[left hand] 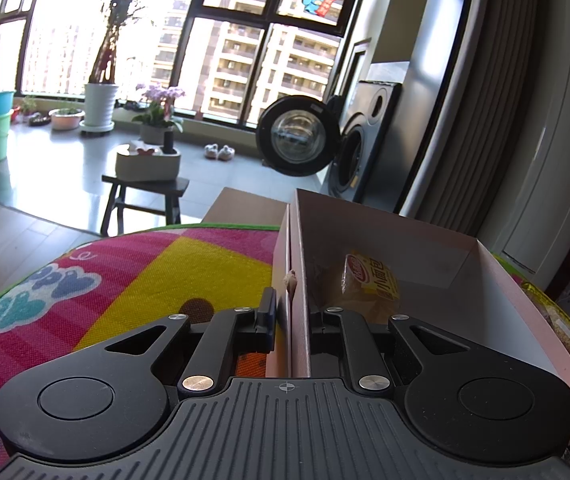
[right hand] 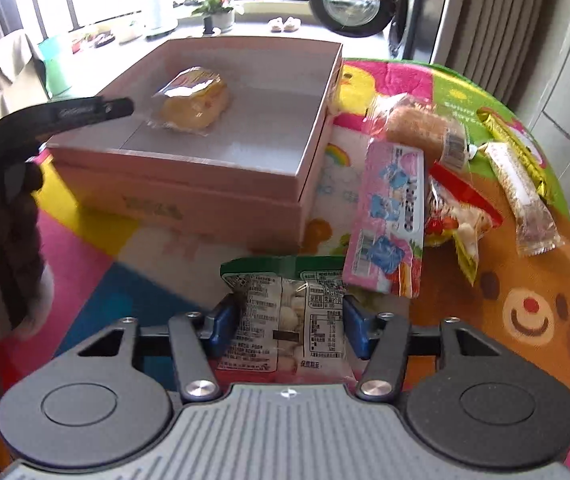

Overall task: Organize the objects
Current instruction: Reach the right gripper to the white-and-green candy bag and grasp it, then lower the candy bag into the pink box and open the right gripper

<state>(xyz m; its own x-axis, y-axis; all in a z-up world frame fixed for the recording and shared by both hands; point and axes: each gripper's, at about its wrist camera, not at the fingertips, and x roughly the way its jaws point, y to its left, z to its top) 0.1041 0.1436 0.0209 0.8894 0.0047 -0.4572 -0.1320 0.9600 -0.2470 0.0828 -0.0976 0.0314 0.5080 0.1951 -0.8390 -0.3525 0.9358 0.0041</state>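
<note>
We see the pink cardboard box (right hand: 221, 184) on the colourful mat (right hand: 97, 264) covering the table, holding one wrapped yellow bun (right hand: 193, 104). Our left tool (left hand: 291, 320) pinches the box's side wall (left hand: 285, 280), one finger outside and one inside. Our right tool (right hand: 287, 322) has its blue pads (right hand: 223, 320) pressed against a green-topped snack packet (right hand: 285, 312) just in front of the box. To the right lie a pink wafer pack (right hand: 389, 216), a wrapped bread roll (right hand: 417, 128), a red snack bag (right hand: 457, 216) and two bars (right hand: 525, 192).
</note>
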